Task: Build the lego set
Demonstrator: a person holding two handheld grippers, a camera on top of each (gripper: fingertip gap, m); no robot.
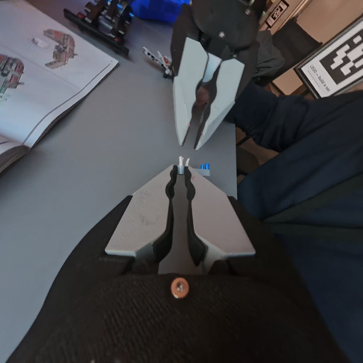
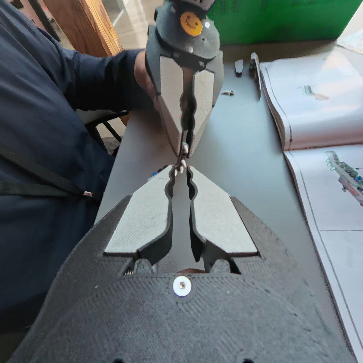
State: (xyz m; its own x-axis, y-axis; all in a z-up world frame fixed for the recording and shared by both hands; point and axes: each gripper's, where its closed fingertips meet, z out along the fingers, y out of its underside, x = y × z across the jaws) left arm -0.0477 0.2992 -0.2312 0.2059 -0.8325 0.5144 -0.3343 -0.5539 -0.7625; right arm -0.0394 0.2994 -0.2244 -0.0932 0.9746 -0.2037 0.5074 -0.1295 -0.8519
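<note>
My left gripper (image 1: 181, 169) is shut on a small grey lego piece (image 1: 181, 170) with thin white prongs (image 1: 182, 160) sticking out past its tips. In the right wrist view the left gripper (image 2: 184, 150) comes in from the top, with the white prongs (image 2: 181, 167) pointing at me. My right gripper (image 2: 180, 169) is narrowly open, tip to tip with the left one, and the prongs sit at its mouth. In the left wrist view the right gripper (image 1: 189, 146) stops just short of the prongs. Both hover over the grey table (image 1: 117, 157) near its edge.
A grey piece with blue pins (image 1: 205, 169) lies by the table edge. An open instruction booklet (image 1: 49, 78) (image 2: 324, 98) lies on the table's far side. A dark part-built model (image 1: 102, 25), small white parts (image 1: 159, 59) and dark loose parts (image 2: 255, 72) lie farther off. The person's dark sleeve (image 2: 88, 82) is close by. Only a small space, under 4 cm, lies between the two pairs of fingers.
</note>
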